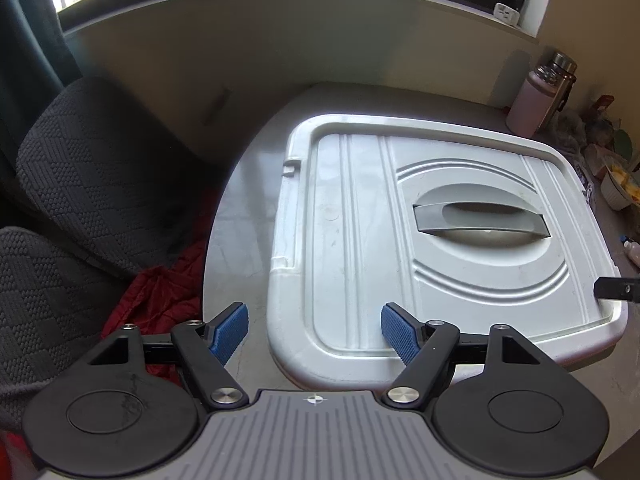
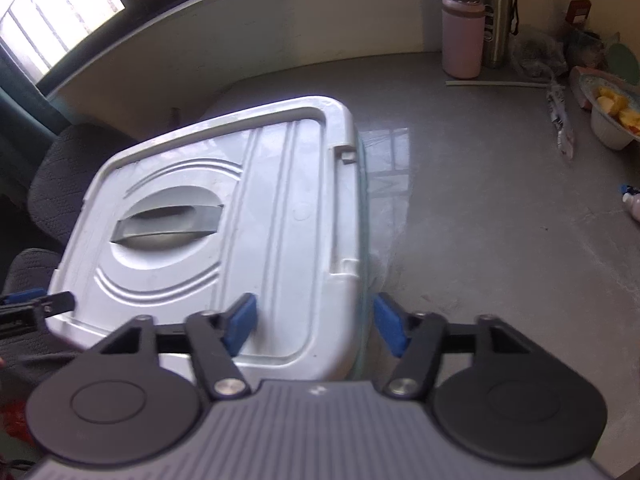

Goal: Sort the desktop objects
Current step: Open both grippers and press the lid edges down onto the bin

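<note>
A white plastic storage box with its lid (image 1: 400, 240) on and a grey recessed handle (image 1: 478, 220) stands on the grey table (image 1: 240, 208). My left gripper (image 1: 315, 334) is open, straddling the lid's near left corner: one blue pad hangs over the table, the other over the lid. My right gripper (image 2: 315, 326) is open around the lid's (image 2: 224, 208) right edge, one pad above the lid and one outside the box wall; no pad visibly presses. Each gripper's tip shows in the other's view: the right one (image 1: 616, 290) and the left one (image 2: 40, 304).
A pink bottle (image 2: 462, 32) and a steel flask (image 2: 496, 16) stand at the back wall. A white bowl of yellow fruit (image 2: 612, 120), a wrapper (image 2: 560, 120) and a small bottle (image 2: 634, 204) lie at the right. A dark chair (image 1: 92, 184) with red cloth (image 1: 160, 300) is left of the table.
</note>
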Demonstrator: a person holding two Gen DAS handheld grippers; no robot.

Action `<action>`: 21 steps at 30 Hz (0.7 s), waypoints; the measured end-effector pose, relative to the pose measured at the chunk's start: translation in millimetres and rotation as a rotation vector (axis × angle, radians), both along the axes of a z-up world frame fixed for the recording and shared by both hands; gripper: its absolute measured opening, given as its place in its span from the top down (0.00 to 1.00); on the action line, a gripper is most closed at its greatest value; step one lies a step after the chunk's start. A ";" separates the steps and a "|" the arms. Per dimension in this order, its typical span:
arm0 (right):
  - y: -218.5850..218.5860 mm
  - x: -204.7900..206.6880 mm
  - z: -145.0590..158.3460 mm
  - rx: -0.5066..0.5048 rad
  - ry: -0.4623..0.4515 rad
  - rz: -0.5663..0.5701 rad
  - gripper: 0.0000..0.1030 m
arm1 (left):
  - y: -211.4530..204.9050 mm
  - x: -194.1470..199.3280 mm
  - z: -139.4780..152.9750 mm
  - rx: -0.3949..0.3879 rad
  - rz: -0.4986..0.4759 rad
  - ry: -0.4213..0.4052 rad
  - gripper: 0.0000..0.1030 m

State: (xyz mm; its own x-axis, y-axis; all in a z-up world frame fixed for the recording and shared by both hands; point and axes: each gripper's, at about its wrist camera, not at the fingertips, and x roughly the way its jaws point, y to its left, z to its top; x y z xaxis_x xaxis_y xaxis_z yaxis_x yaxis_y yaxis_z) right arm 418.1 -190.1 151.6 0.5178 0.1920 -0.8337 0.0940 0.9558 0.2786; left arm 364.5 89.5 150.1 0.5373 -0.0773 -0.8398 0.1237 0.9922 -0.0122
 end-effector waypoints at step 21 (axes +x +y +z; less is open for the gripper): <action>-2.6 -0.7 3.8 -0.022 0.002 0.001 0.52 | 3.3 0.6 -3.6 -0.057 -0.013 0.009 0.26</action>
State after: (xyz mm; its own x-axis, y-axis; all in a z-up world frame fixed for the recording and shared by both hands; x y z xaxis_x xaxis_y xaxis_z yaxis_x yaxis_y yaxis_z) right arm 417.4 -192.7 155.3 0.5160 0.1741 -0.8387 0.0936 0.9618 0.2572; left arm 365.1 92.8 146.6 0.5282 -0.1318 -0.8388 0.1363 0.9882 -0.0695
